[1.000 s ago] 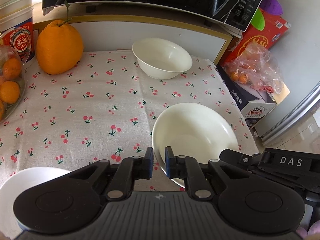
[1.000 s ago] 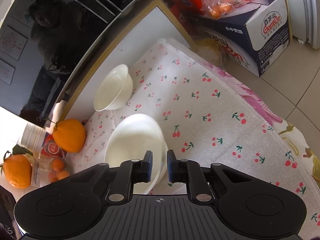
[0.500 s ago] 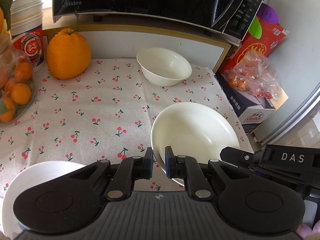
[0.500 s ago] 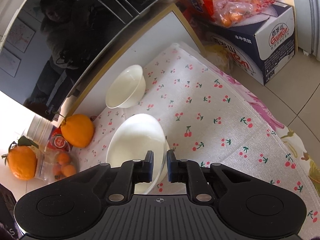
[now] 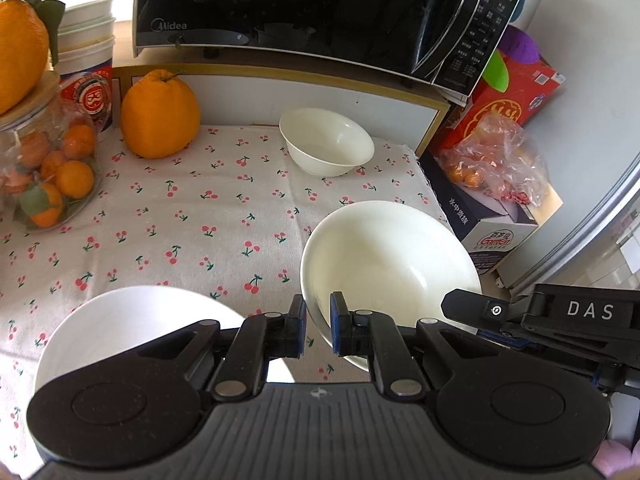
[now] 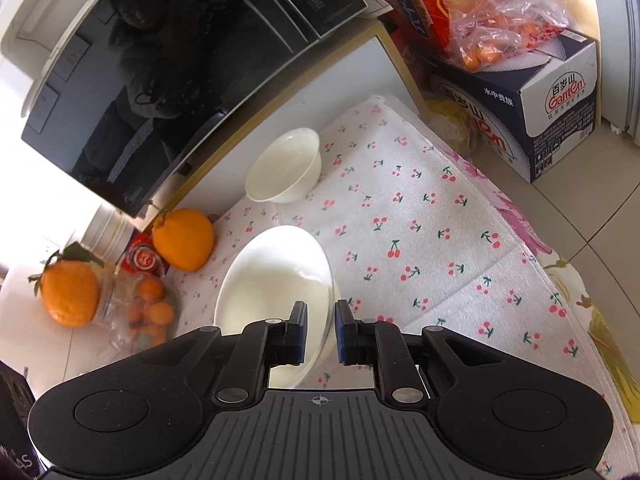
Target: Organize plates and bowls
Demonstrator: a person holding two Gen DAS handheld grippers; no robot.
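- Microwave [image 5: 300, 8] filled 12 o'clock of the left wrist view, on a shelf above the table.
- Cherry-print cloth [image 5: 200, 208] covered the table. All dishes sat over it.
- Deep plate [image 5: 388, 256], white, was the largest dish, at 4 o'clock of the cloth near its edge. The left gripper [image 5: 318, 326] was closed on the rim at the plate's 8 o'clock, with the rim pinched between the pads. The right gripper [image 6: 319, 330] was closed the same way on the opposite rim; its black finger showed at the plate's 4 o'clock in the left view.
- Judged reason for 2 grips: a wide, smooth dish would tip from 1 thin rim pinch, and opposed pinches keep it level.
- I could not tell whether it was clear of the cloth. In the right view a cream layer below the rim could be its foot or a 2nd dish.
- Orientation: the mouth faced up, about level. It is round, so it has no true long axis. The line between the grips ran 8 to 4 o'clock in the left view.
- Flat plate [image 5: 132, 320] lay at 8 o'clock on the cloth, well apart and untouched. It was a likely stacking base.
- Small bowl [image 5: 326, 142] stood upright at 12 o'clock of the deep plate, by the back panel, also unsorted.
- Large orange [image 5: 160, 114] sat at 10 o'clock, out of the way.
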